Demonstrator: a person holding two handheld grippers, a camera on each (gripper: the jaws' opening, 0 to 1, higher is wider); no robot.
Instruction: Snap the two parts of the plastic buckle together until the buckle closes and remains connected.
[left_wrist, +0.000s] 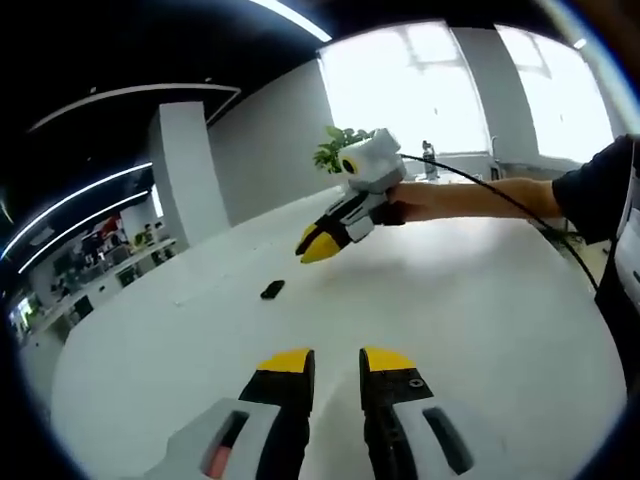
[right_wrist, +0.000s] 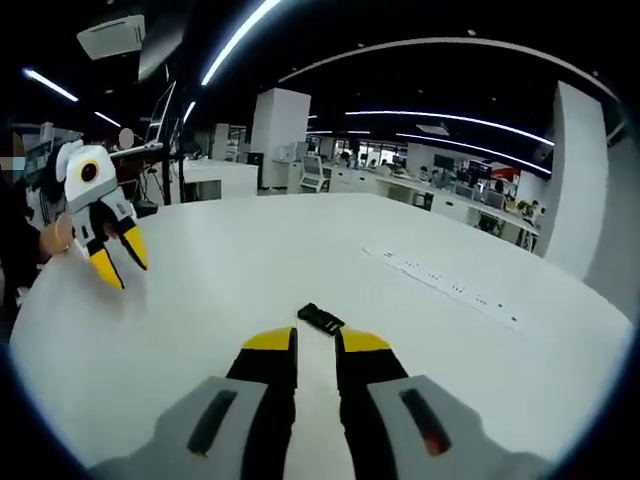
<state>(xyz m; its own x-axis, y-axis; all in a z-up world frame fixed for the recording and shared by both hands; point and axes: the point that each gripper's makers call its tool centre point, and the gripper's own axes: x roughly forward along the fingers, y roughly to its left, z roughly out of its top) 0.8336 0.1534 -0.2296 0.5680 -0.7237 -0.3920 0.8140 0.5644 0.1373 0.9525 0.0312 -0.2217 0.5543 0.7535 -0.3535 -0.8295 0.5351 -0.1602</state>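
Note:
A small black plastic buckle (right_wrist: 320, 318) lies flat on the white table (right_wrist: 250, 260), just beyond the tips of my right gripper (right_wrist: 317, 342), whose jaws stand a little apart with nothing between them. In the left gripper view the buckle (left_wrist: 272, 289) sits farther off, ahead and to the left of my left gripper (left_wrist: 338, 360), which is open and empty. The right gripper (left_wrist: 318, 247) hovers above the table beyond the buckle, held by a hand. Far to the left in the right gripper view hangs the left gripper (right_wrist: 120, 260), jaws spread. At this size I cannot tell whether the buckle's parts are joined.
A person's arm (left_wrist: 470, 198) and a black cable (left_wrist: 520, 205) reach in from the right. A row of flush sockets (right_wrist: 440, 280) runs across the table to the right of the buckle. A plant (left_wrist: 335, 148) stands at the table's far edge. Desks fill the room behind.

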